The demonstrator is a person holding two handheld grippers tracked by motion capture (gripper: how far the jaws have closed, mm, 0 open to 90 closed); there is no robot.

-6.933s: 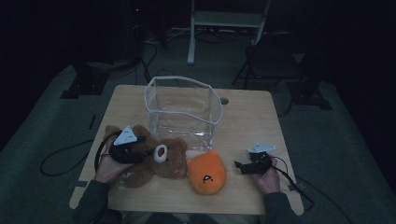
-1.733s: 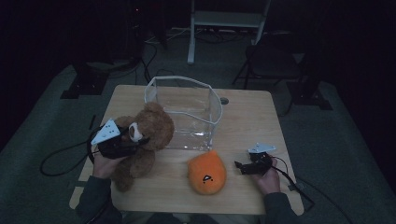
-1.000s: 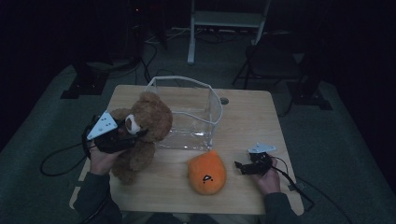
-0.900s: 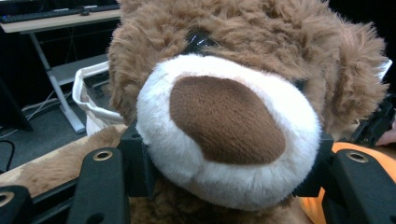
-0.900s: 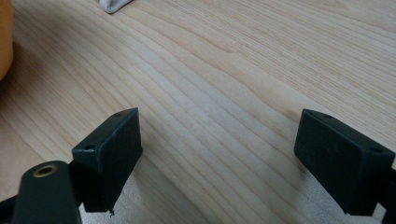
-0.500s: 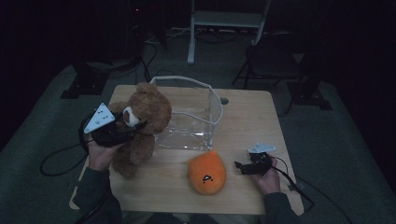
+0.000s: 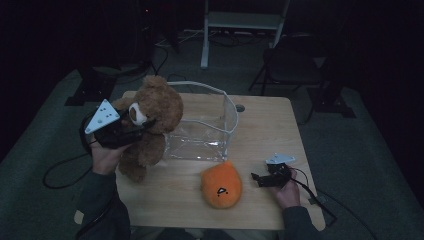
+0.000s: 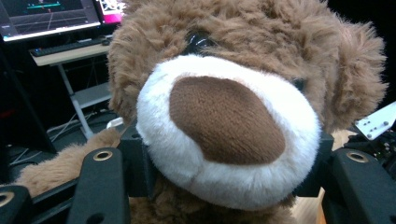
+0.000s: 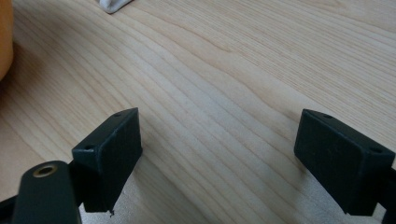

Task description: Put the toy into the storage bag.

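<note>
My left hand-held gripper (image 8: 224,186) clamps the teddy bear (image 7: 150,120) by its soft, light muzzle; right hand-held gripper (image 9: 219,158) idles open.

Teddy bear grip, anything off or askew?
Yes: the left gripper is clamped on the teddy bear by its white muzzle, so the body dangles beside the clear bag. Nothing spilled or damaged.

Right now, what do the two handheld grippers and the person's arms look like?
Both are black tools. The left gripper and right gripper each carry a pale grey three-cornered plate with small dark dots on top. Their jaws end in blocky black pads; the arms behind them have brass-coloured rivets. A dark cable trails from each gripper off the table. The person wears dark long sleeves.
</note>
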